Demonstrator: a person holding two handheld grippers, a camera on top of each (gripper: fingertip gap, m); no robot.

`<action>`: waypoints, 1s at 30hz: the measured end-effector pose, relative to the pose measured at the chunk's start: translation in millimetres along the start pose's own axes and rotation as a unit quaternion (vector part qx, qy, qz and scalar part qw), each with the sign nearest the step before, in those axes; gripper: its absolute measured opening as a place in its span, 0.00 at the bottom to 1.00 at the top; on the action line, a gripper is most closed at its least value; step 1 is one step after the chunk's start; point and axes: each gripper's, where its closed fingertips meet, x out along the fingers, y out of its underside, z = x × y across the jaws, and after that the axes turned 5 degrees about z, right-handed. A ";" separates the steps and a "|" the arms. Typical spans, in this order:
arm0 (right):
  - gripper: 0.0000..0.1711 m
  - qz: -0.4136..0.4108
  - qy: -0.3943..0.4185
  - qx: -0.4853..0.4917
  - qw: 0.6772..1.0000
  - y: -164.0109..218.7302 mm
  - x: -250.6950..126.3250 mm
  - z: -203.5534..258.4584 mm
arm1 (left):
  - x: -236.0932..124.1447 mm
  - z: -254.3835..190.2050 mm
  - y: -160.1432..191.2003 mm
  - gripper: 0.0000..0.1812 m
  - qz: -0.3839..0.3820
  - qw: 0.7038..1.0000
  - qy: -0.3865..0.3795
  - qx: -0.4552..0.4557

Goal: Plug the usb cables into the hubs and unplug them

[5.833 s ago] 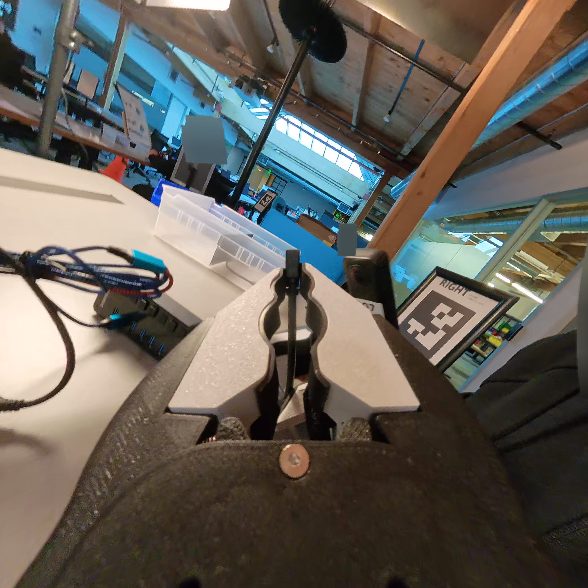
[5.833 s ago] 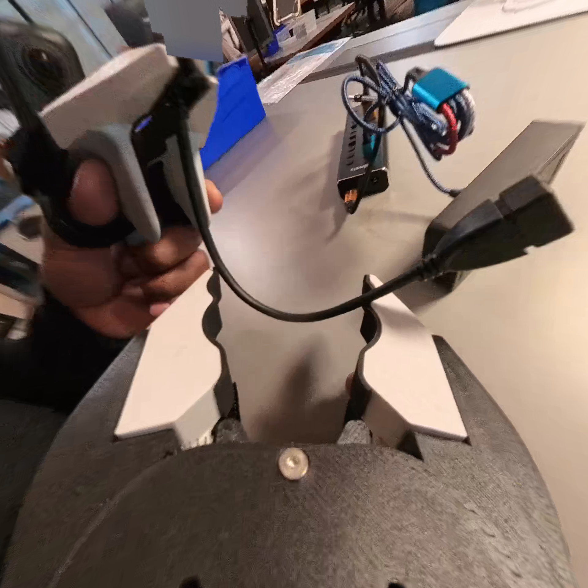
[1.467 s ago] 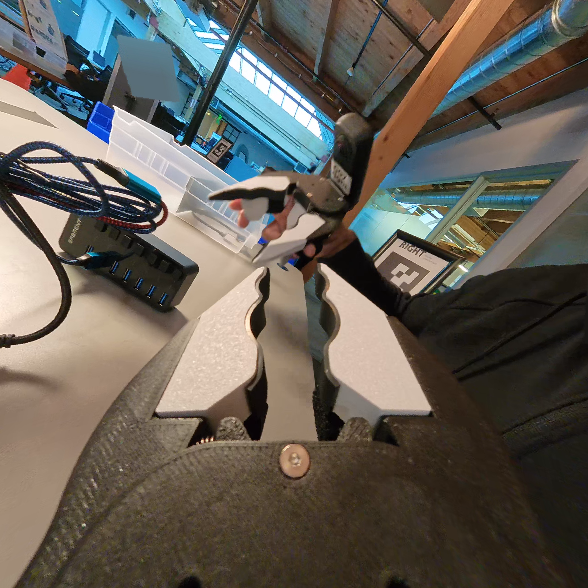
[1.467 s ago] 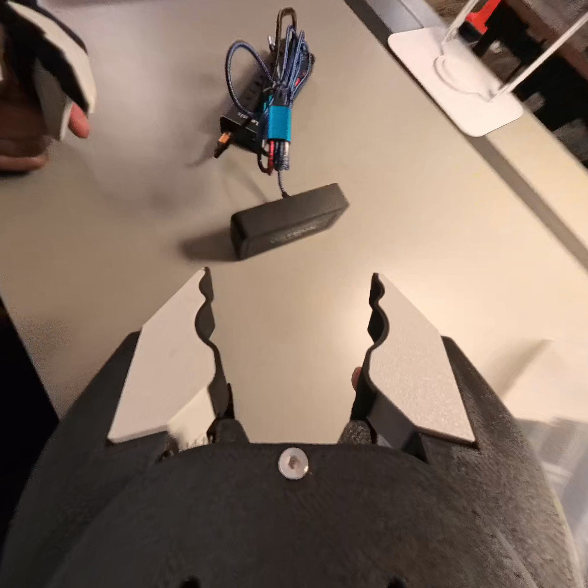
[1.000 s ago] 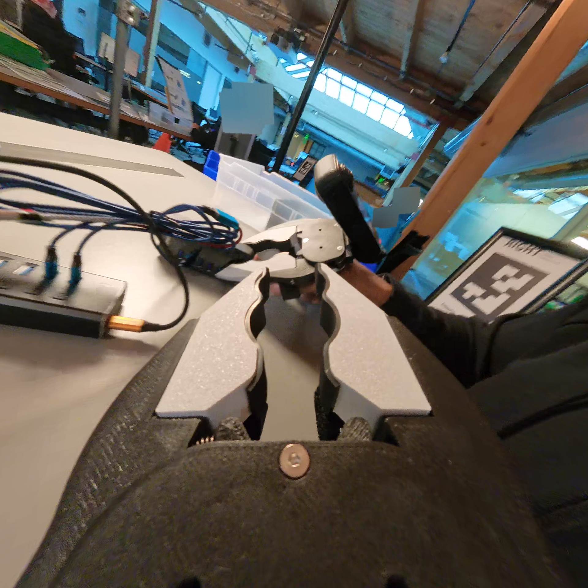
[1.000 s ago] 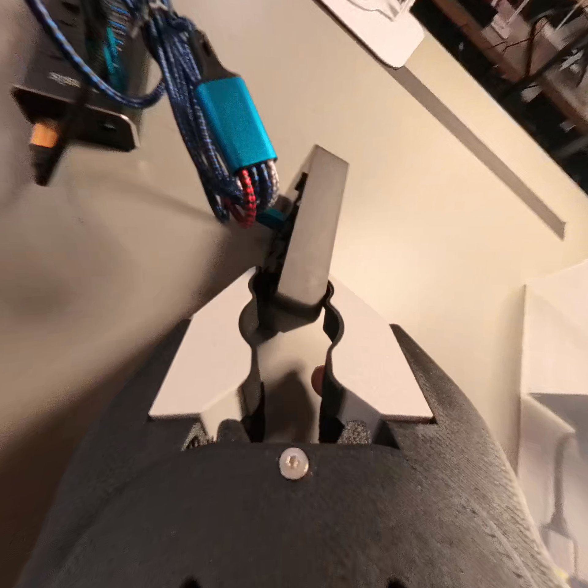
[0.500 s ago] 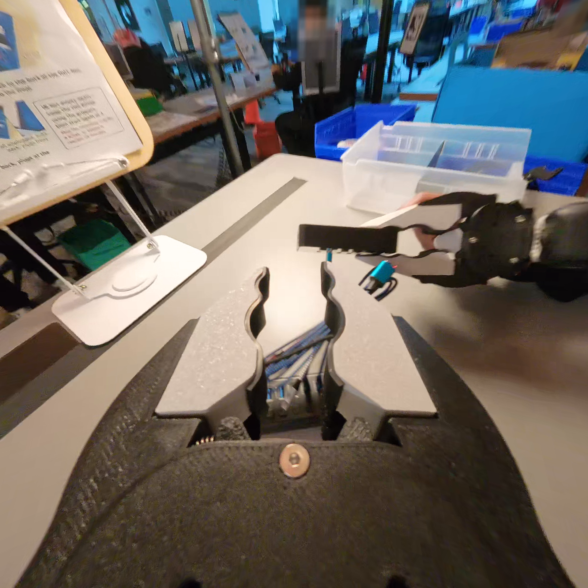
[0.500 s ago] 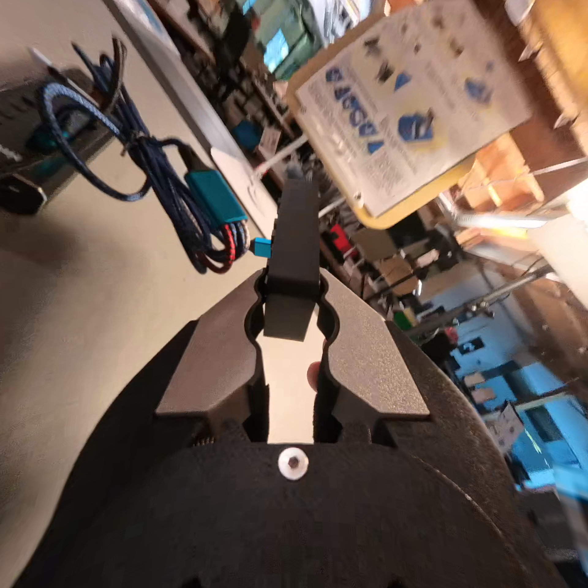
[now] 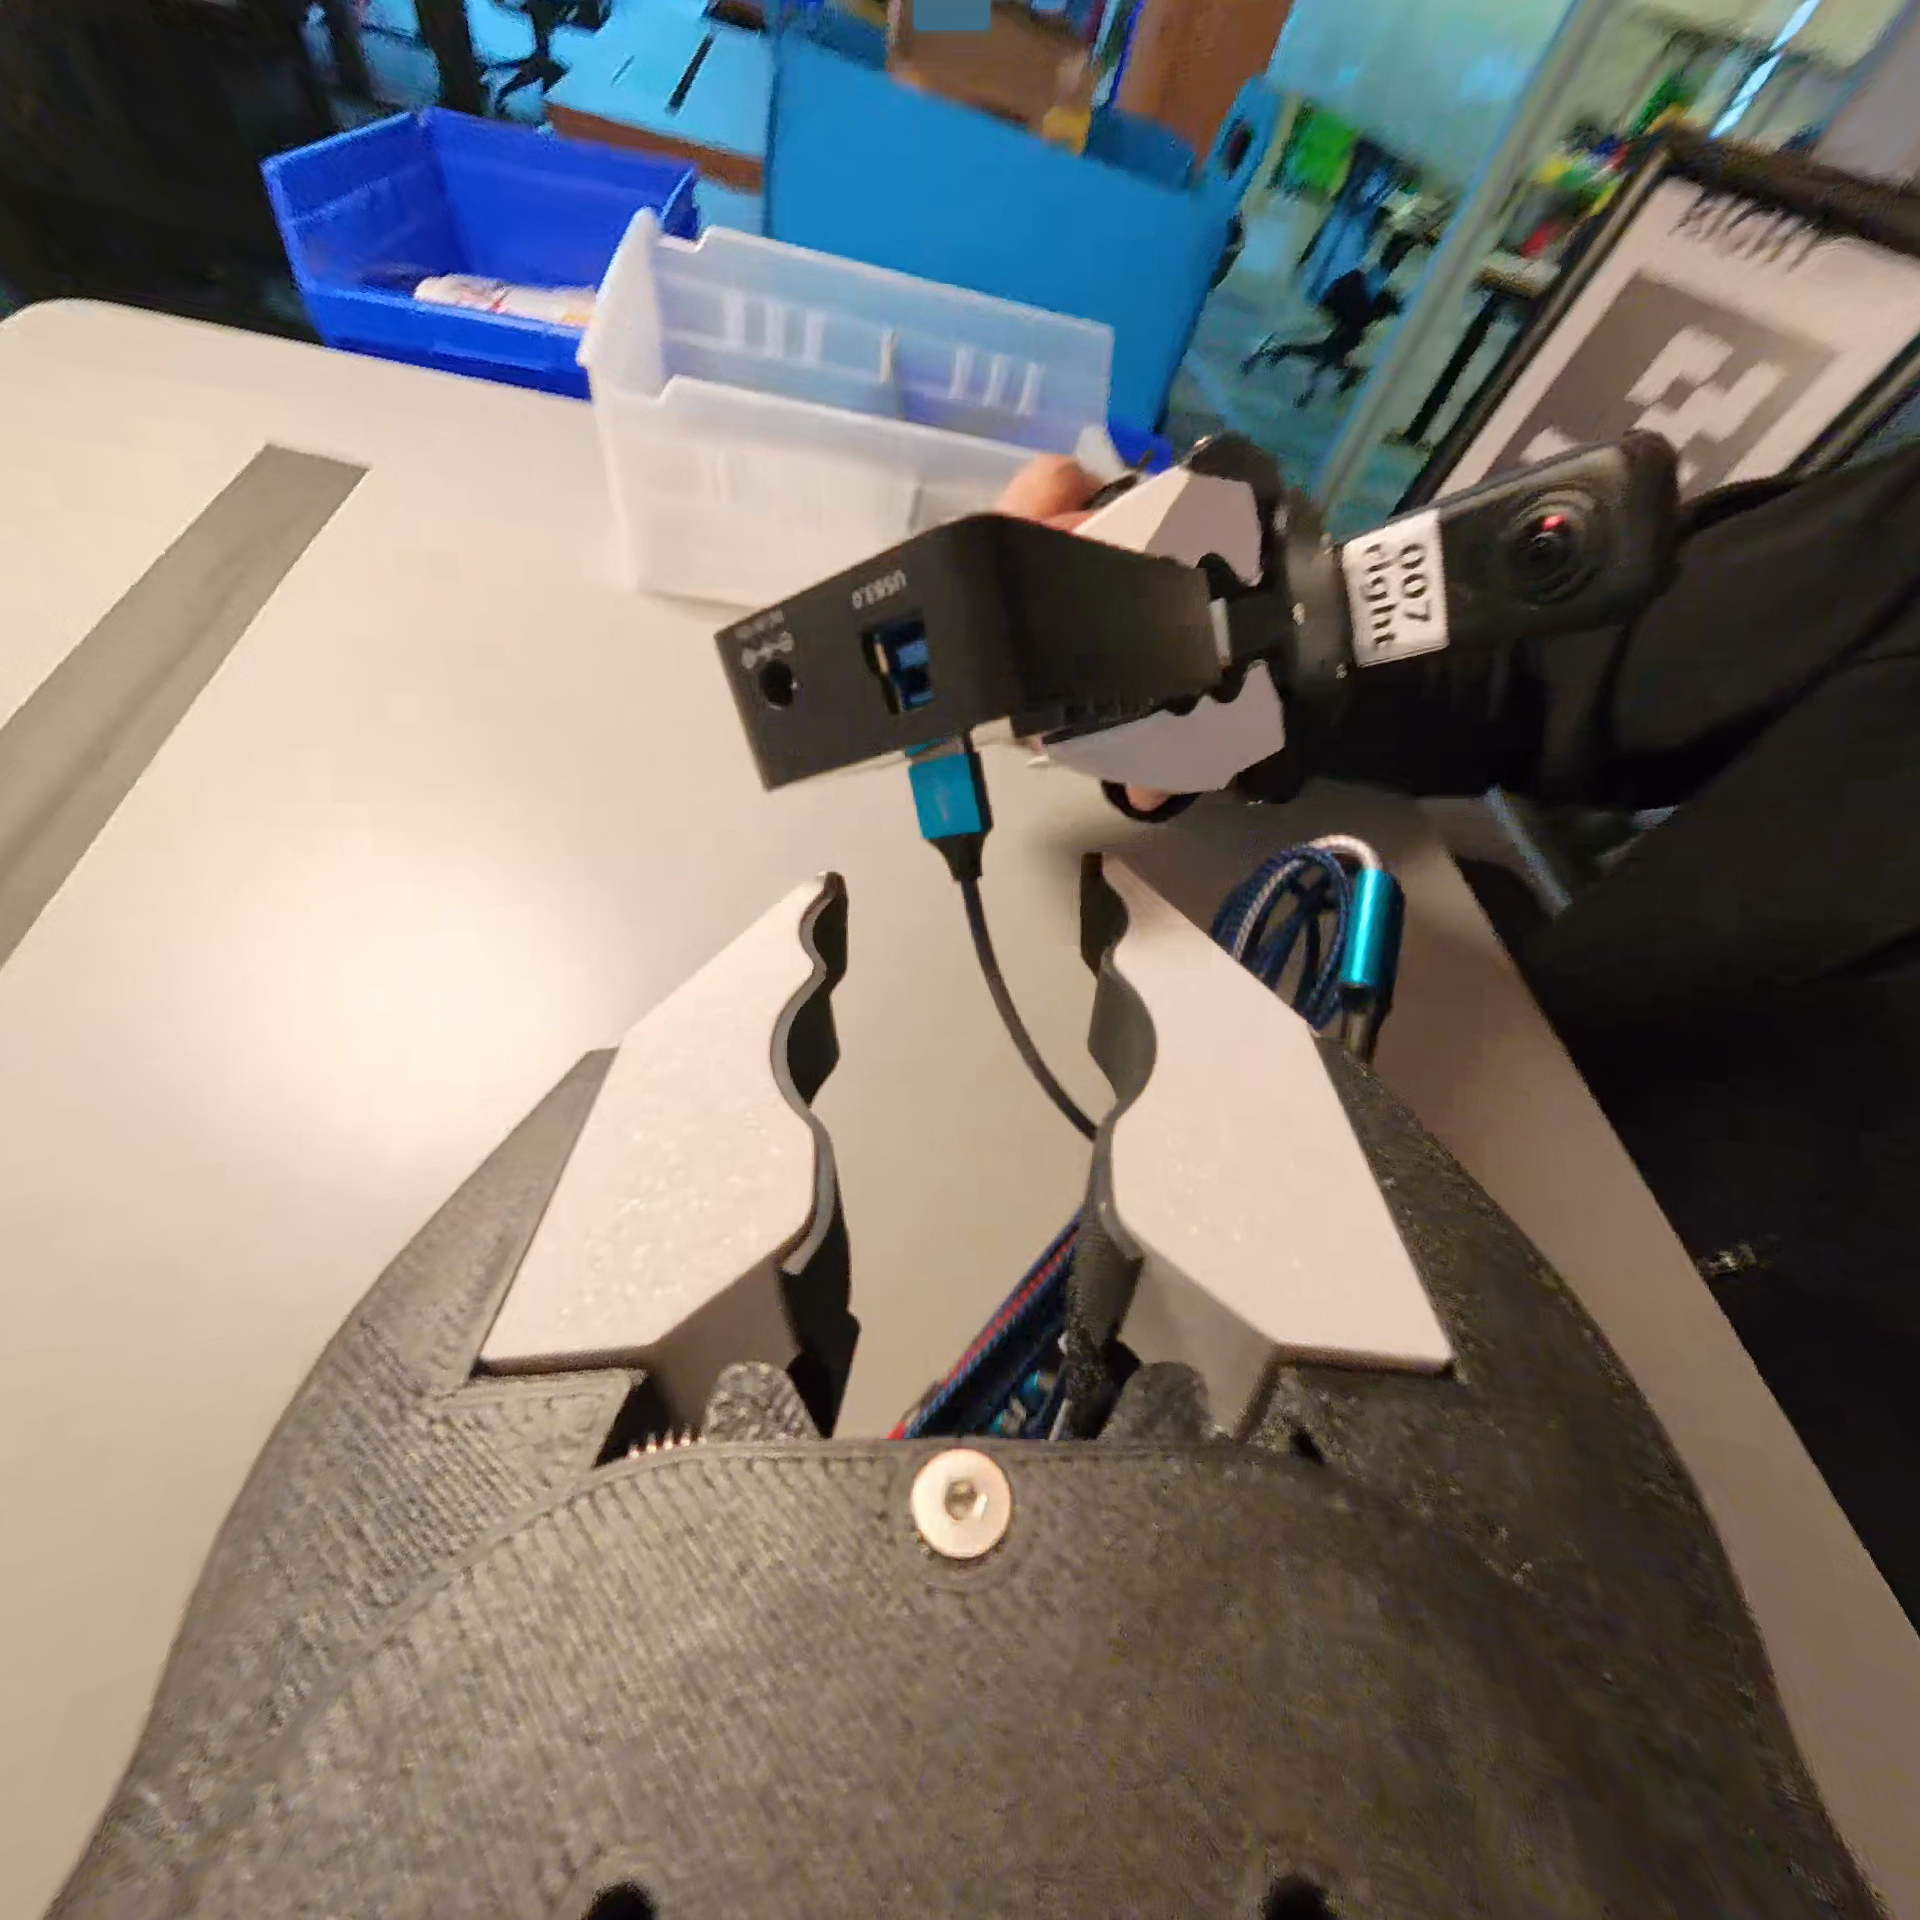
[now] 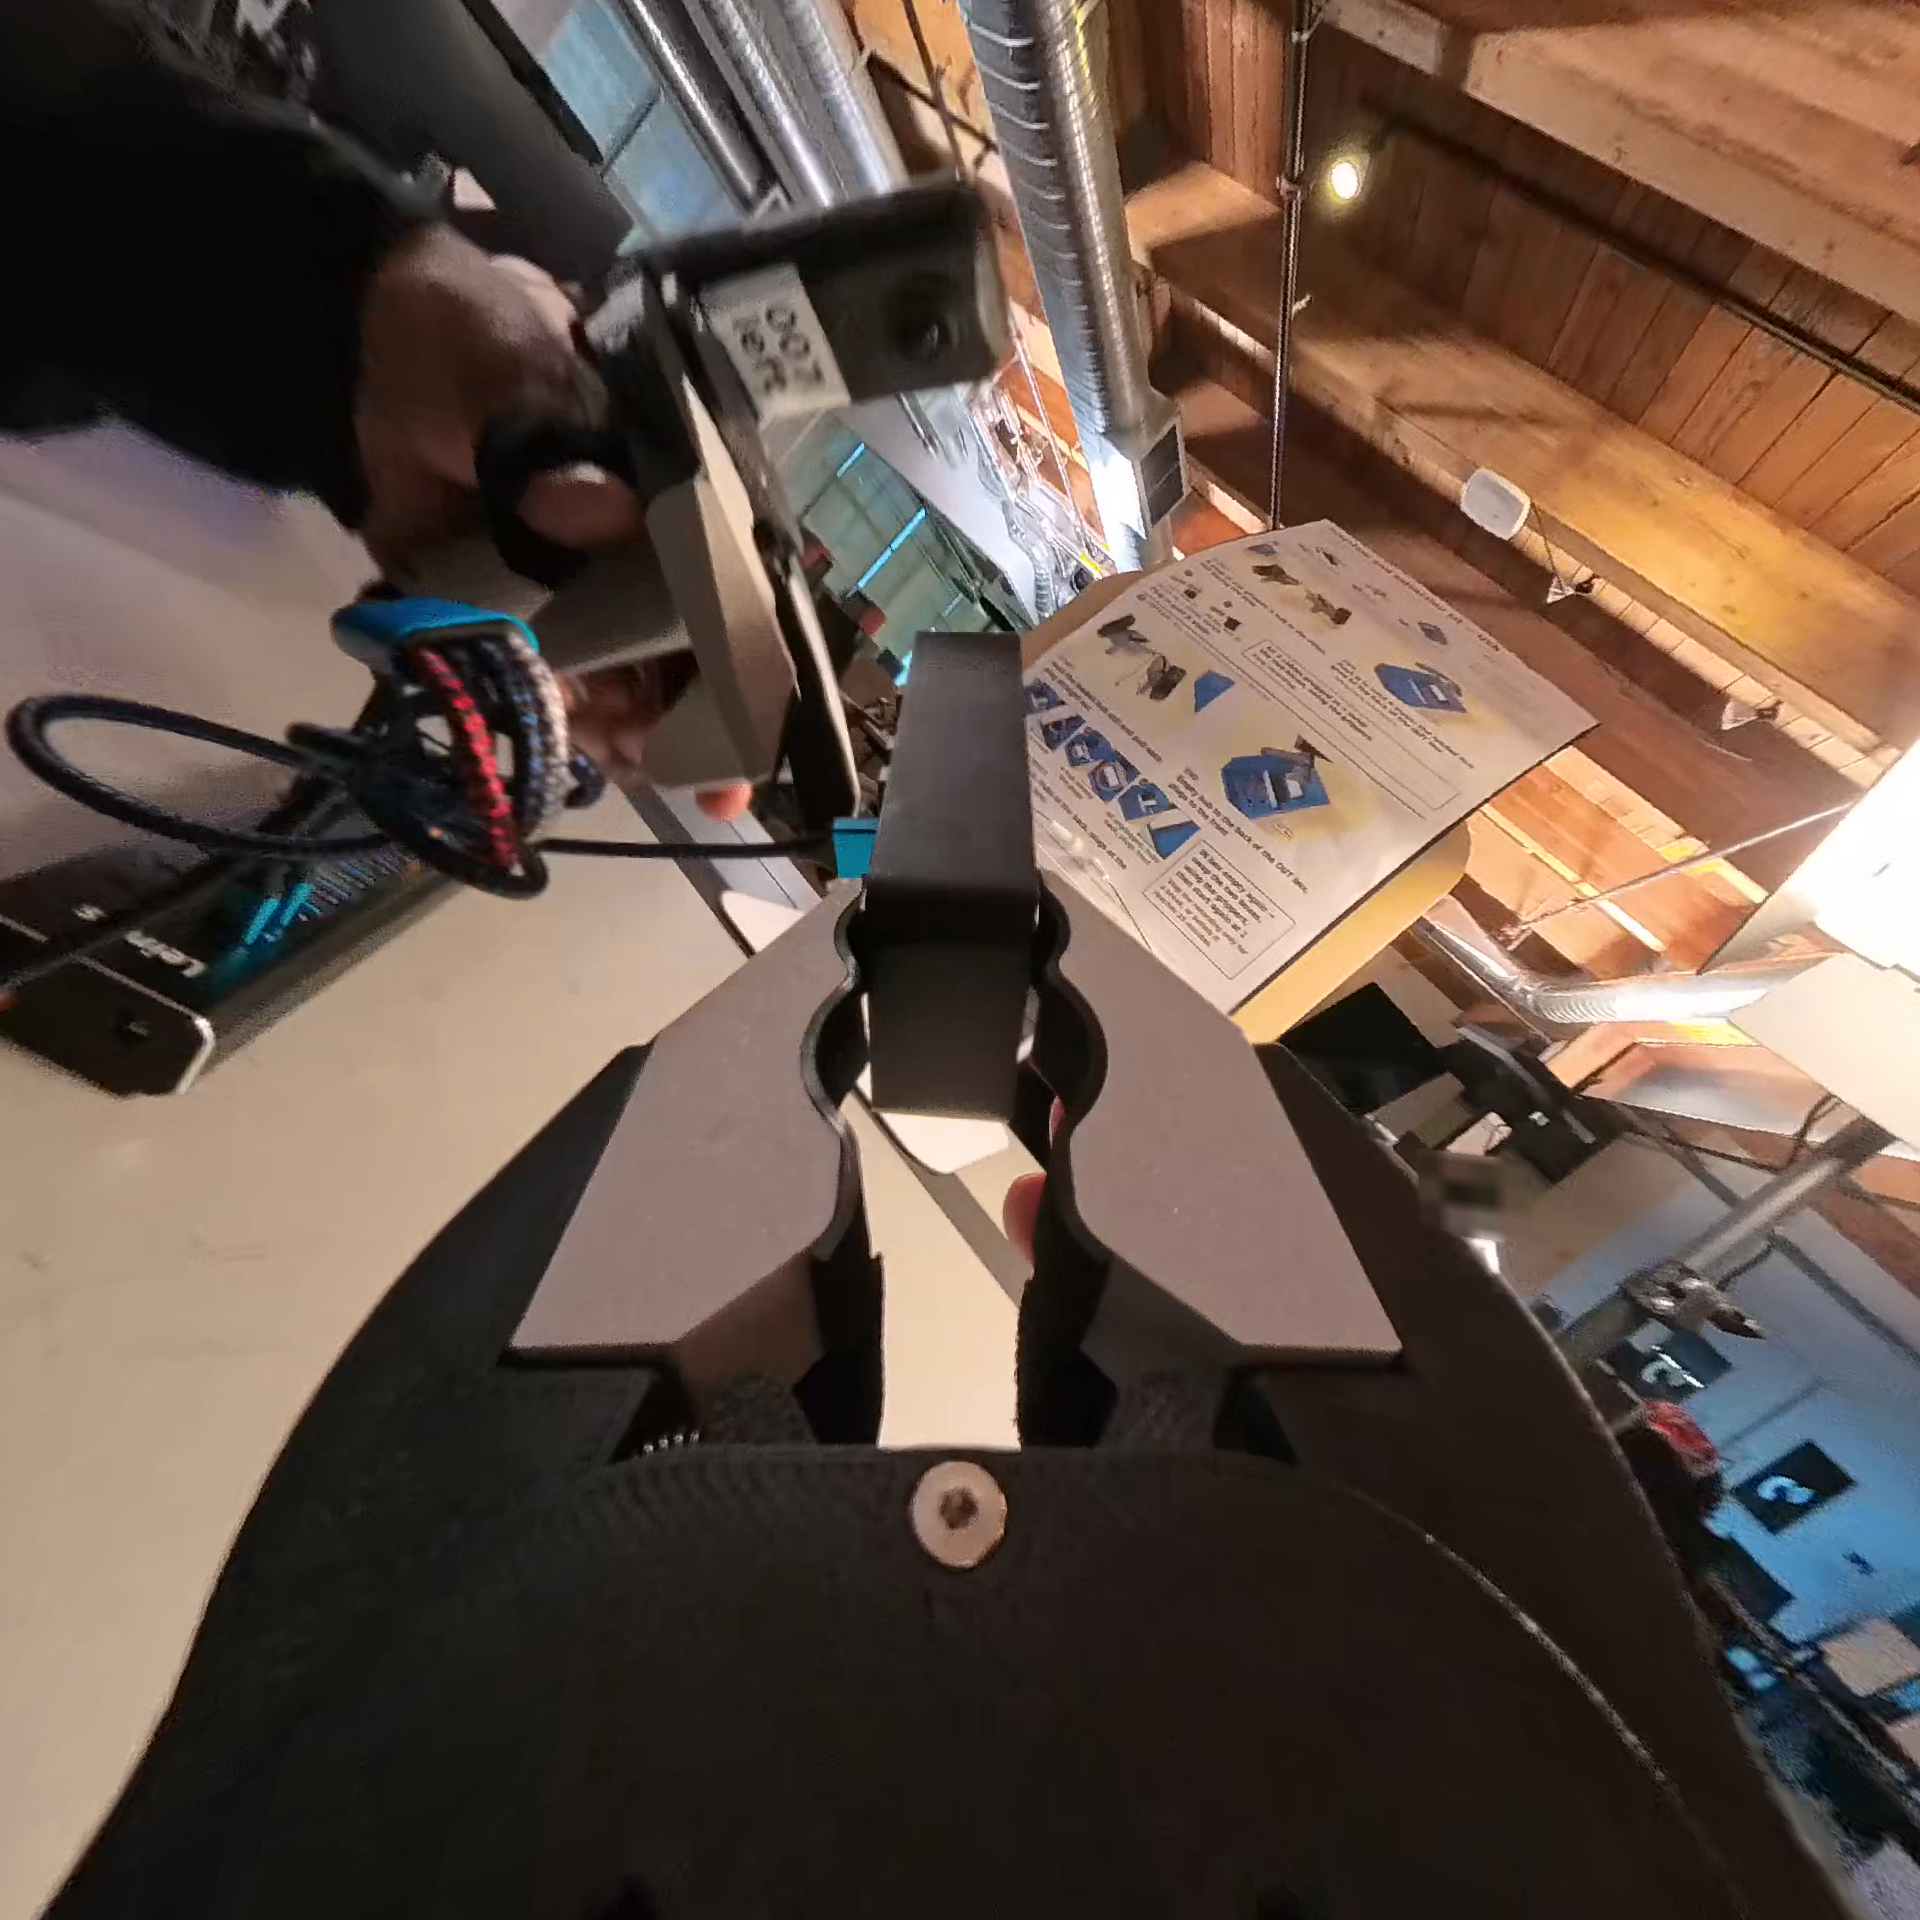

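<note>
Starting with left wrist view. Left gripper (image 9: 961, 894): jaws wide apart, nothing between the tips; braided cable (image 9: 1003, 997) passing through the gap toward the palm, not pinched as far as can be told. Right gripper (image 9: 1210, 644): clamped on one end of small black hub (image 9: 966, 649), lifted clear of grey table (image 9: 364, 831). Teal plug (image 9: 948, 795): seated in the hub's underside, cable hanging from it. End-face blue port: vacant. Coiled blue cable bundle (image 9: 1320, 940) with teal sleeve: beside the right finger, just above the table edge. Clear plastic bin (image 9: 831, 436) and blue bins (image 9: 457, 229): far side of table.

Right wrist view. Right gripper (image 10: 951, 909): jaws narrow, gripping small black hub (image 10: 951, 821) upright. Teal plug (image 10: 850, 844): at the hub's left face. Long black hub (image 10: 104, 997): flat on table, teal plugs (image 10: 260, 920) seated. Left gripper (image 10: 748, 665): upper left, near the hub.

Progress, as judged: plugging done for at least this cable; unplugging from the small hub pending, long hub also unemptied.
</note>
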 end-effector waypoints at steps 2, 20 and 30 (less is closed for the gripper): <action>0.16 -0.008 -0.006 0.022 1.000 -1.4 -0.2 1.5 | 10.7 -0.5 1.5 0.26 -0.017 1.000 0.020 -0.002; 0.16 -0.017 -0.016 0.017 1.000 -8.9 -4.3 18.8 | 40.2 13.2 27.9 0.14 0.106 0.970 -0.210 0.057; 0.20 0.051 0.004 0.008 0.999 16.9 -3.3 21.3 | 23.3 38.6 11.4 0.05 0.099 0.905 -0.388 0.146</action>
